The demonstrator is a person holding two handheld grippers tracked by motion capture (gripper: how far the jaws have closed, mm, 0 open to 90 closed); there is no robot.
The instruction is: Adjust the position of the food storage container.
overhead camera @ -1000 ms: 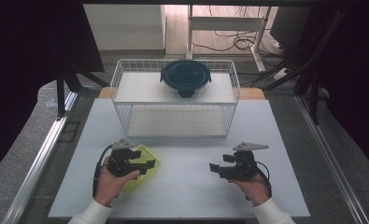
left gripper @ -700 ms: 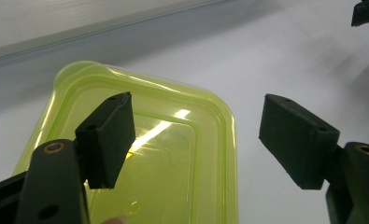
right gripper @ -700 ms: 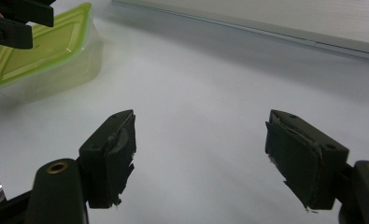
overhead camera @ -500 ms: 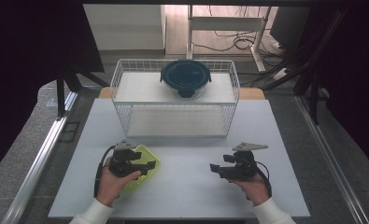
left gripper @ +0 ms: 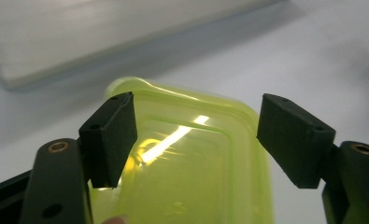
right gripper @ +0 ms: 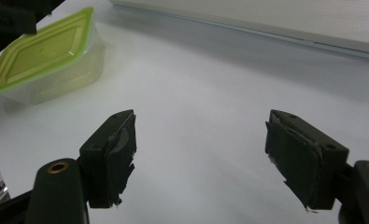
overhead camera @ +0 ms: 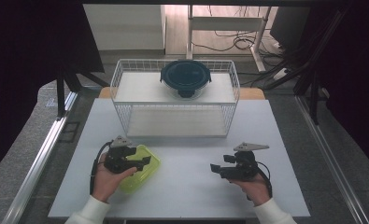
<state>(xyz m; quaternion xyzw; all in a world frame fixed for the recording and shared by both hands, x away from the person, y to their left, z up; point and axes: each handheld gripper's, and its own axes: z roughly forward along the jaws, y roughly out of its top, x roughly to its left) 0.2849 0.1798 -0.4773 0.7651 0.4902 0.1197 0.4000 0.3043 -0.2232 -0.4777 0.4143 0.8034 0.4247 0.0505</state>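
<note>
The left tongs (left gripper: 196, 140) stand released, jaws spread wide, hovering right over a lime-green lidded container (left gripper: 191, 154) that lies beneath and between them. In the left gripper view the box's lid runs away from the tongs, its far rounded corner just past the jaw tips; neither pad looks to be touching it, though the nearer edge is hidden under the jaws. In the high view the left tongs (overhead camera: 142, 160) sit above the near-left part of the container (overhead camera: 142, 170), which rests flat on the white table (overhead camera: 191, 186).

The right tongs (right gripper: 198, 154) are likewise released, jaws wide apart with nothing between them but bare table. From them the container (right gripper: 44, 53) lies well off to their far left. In the high view the right tongs (overhead camera: 216, 168) point toward the left hand, well apart from the box.

Farther out, beyond both tongs, a white wire basket (overhead camera: 173, 126) stands on the table, with a round dark-lidded bowl (overhead camera: 186, 78) at its back.

The likely trouble: the lid is smooth and glossy, and the box looks about as wide as the left jaws' opening. If the tongs close off-centre or only on the lid's lip, the box may twist, skid across the slick table, or slip free once lifted. Closing on the clear, thin-looking walls could also flex them.
</note>
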